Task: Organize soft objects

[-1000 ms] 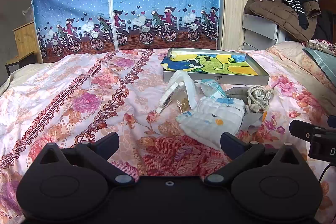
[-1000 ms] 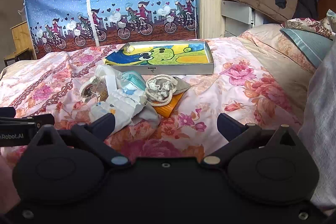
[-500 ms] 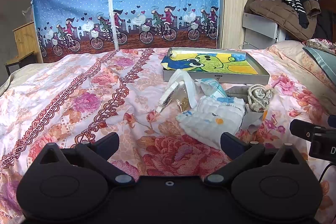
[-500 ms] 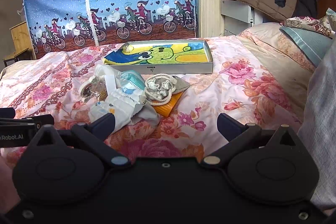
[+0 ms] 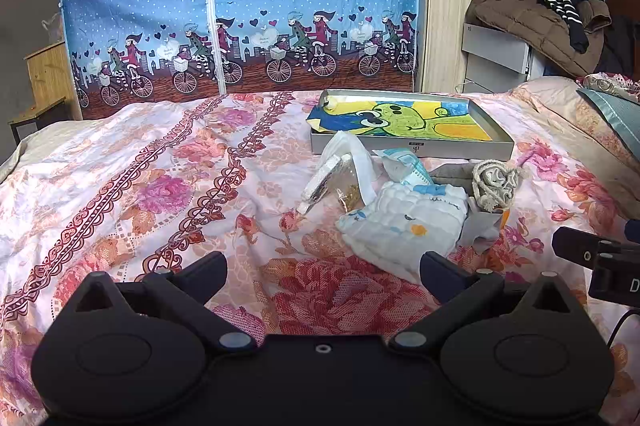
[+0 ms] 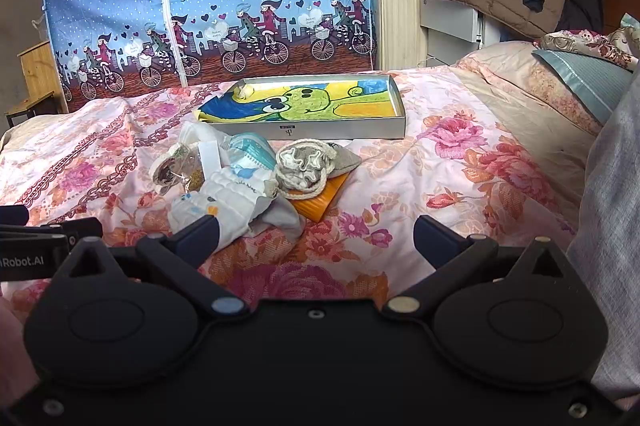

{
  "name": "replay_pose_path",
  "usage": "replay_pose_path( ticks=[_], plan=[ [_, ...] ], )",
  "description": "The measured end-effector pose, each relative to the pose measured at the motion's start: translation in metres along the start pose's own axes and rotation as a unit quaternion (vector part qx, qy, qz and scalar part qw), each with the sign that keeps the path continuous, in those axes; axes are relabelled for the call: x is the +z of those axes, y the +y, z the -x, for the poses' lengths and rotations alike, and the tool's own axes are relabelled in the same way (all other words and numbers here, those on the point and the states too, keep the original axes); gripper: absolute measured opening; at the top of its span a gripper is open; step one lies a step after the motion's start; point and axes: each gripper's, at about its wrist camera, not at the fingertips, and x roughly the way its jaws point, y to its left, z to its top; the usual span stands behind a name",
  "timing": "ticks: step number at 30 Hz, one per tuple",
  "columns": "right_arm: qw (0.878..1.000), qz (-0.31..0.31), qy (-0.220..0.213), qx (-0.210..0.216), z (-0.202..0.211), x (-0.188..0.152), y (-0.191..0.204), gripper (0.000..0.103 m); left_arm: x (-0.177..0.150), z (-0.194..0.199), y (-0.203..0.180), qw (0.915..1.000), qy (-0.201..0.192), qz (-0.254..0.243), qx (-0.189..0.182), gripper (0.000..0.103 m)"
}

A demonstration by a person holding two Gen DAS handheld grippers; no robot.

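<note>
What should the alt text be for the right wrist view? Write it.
The open right hand-held gripper hovers over a floral bedspread, facing a pile of soft items before a shallow grey tray lined with a frog picture.

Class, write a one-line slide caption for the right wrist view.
Open right gripper hovers over a floral bedspread, facing a pile of soft items before a shallow tray.

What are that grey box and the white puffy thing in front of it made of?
The box looks like matte grey cardboard: thin straight walls, small printed logo, though thin metal is possible. The white pad looks like soft quilted nonwoven fabric, puffy with stitched ridges and small prints, probably a diaper.
</note>
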Motion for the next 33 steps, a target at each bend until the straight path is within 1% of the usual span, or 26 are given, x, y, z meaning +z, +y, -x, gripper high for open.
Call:
replay_pose_path(
  ticks=[24, 33],
  plan=[
    [1.0, -0.006, 0.003, 0.001, -0.0008, -0.005, -0.0025, 0.103, 0.0003, -0.0004, 0.0, 1.0, 0.0, 0.0, 0.0, 0.102],
    [1.0, -0.009, 0.005, 0.001, 0.0009, -0.0018, -0.0004, 0.103, 0.0011, 0.0001, -0.0001, 1.0, 0.002, 0.001, 0.0, 0.102]
  ],
)
